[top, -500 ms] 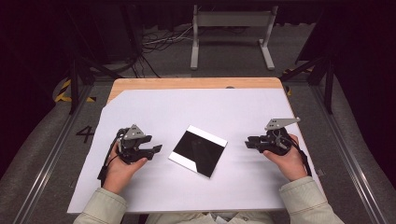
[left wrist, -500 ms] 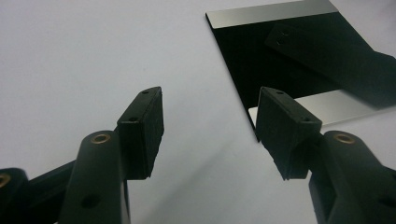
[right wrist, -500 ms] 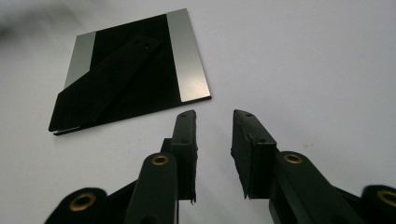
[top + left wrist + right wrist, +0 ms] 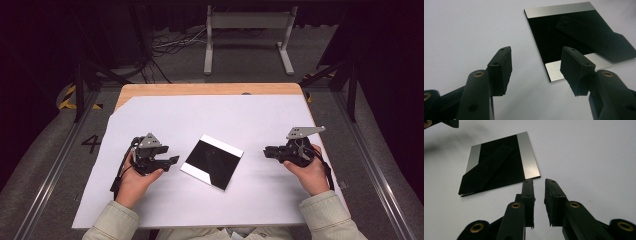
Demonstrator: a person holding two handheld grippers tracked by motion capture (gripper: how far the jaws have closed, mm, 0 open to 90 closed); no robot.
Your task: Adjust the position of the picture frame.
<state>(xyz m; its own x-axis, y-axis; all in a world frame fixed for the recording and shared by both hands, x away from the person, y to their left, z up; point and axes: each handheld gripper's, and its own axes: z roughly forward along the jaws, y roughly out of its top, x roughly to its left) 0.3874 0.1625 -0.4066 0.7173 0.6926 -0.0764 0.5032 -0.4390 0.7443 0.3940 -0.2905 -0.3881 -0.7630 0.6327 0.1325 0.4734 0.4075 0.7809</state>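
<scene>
Approaching a flat dark plate from both sides

On the white sheet (image 4: 250, 120), the mirror-like square plate (image 4: 212, 161) lies flat at centre, between the 2 grippers and touching neither. The left gripper (image 4: 172, 160) has jaws spread and empty; the right gripper (image 4: 267, 151) has jaws nearly together, empty. A low approach at an edge seems wise.

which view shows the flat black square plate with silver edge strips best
The right gripper view: the flat black square plate with silver edge strips lies whole and close. The left gripper view crops it; the high view shows it small.
</scene>
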